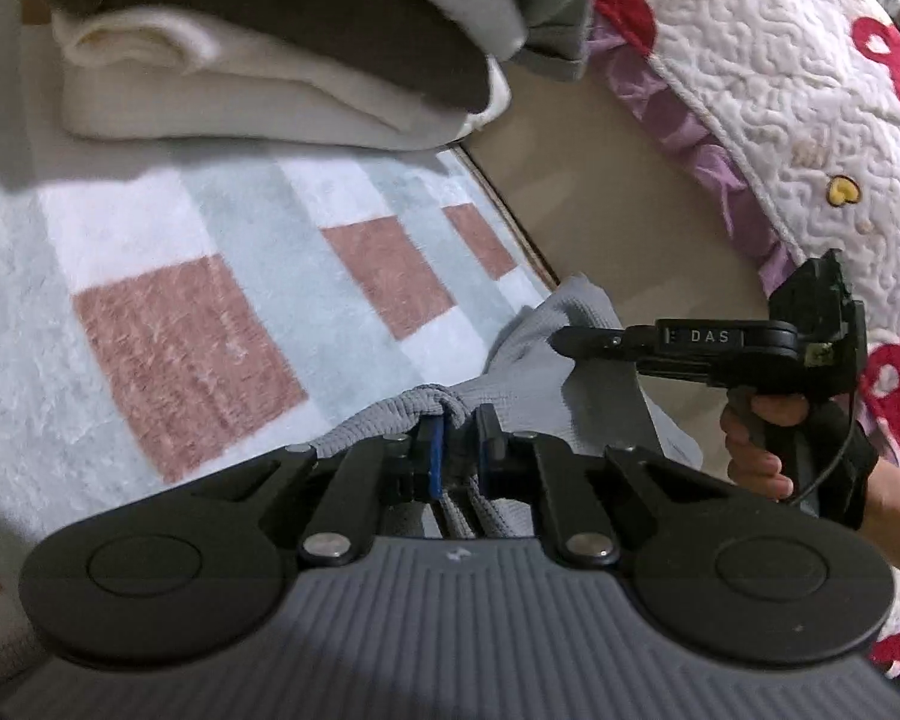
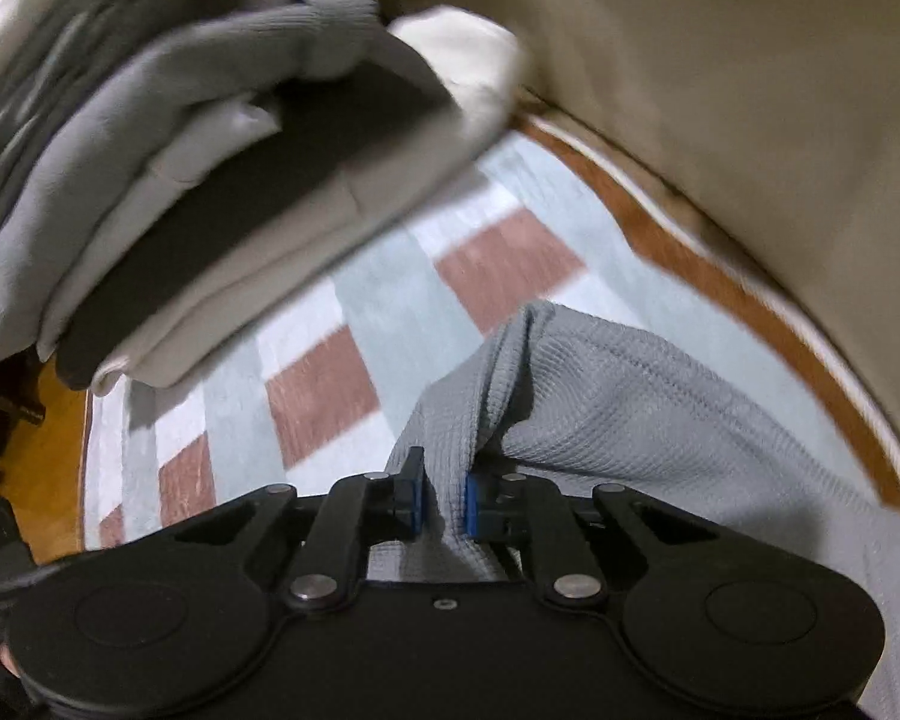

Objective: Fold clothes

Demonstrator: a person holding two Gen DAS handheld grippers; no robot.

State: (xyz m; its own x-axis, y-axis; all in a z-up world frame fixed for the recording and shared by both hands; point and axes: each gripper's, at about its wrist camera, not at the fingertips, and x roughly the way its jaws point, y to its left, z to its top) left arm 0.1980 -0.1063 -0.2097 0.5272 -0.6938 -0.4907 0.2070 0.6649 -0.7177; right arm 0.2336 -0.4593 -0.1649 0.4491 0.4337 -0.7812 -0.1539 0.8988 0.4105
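Pinching the same grey waffle-knit garment [image 1: 576, 354] from two spots, both grippers are clamped down on fabric right now. In the left wrist view, the left gripper [image 1: 457, 450] has its blue pads squeezed onto a bunched fold of the knit, jaws nearly together with cloth between them. Over by the far edge of that garment, the right gripper [image 1: 570, 341] bites another fold, with a hand [image 1: 756, 450] wrapped around its grip. From the right wrist view, the right gripper [image 2: 444, 501] is likewise clenched on a ridge of the grey knit [image 2: 630, 396].

The garment lies on a checked rug [image 1: 210, 300] with brick-red, white and pale blue squares, near the rug's edge. A stack of folded clothes [image 1: 282, 48] sits at the rug's far side, well apart from the garment. Beyond the rug's edge there's a quilted blanket [image 1: 798, 120] with red shapes.
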